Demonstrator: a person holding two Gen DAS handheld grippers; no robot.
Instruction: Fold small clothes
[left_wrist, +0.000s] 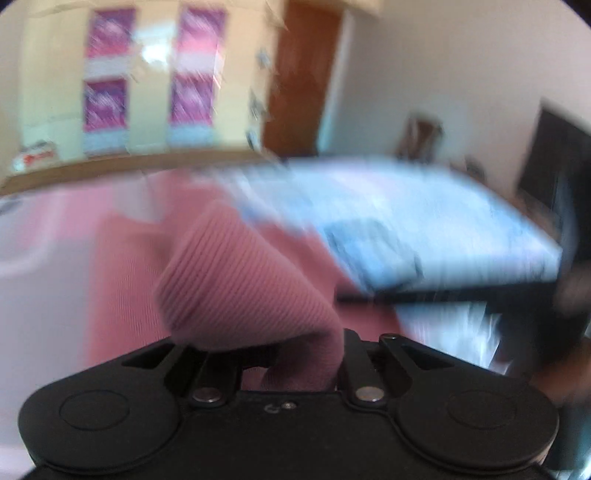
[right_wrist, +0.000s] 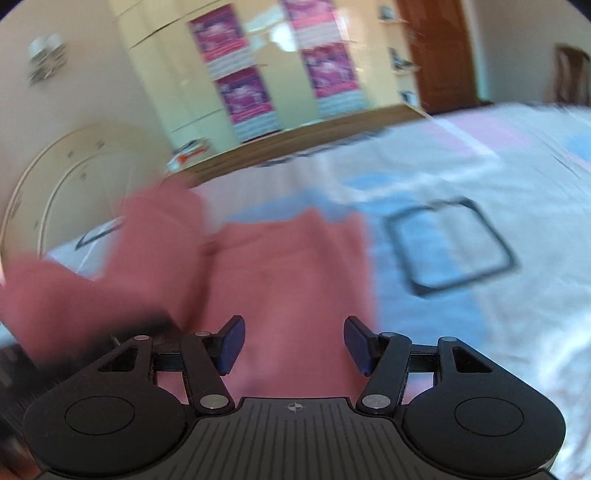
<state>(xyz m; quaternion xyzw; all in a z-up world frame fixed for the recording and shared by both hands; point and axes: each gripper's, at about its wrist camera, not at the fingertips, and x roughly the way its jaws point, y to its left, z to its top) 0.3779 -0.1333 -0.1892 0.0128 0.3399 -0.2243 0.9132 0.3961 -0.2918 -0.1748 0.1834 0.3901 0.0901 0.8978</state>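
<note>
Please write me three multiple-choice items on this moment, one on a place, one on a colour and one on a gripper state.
1. Where does the garment lie?
A. on the bedspread
B. on a chair
C. on the floor

2. What colour is the garment?
A. green
B. pink
C. black

3. How does the right hand-held gripper stand?
A. shut on the garment
B. shut on nothing
C. open

Key:
1 A, the pink cloth is spread on the pale blue and white bedspread.
2 B, its ribbed knit shows pink in both views.
3 C, its blue pads stand apart over the cloth, while the left hand-held gripper pinches a fold.
</note>
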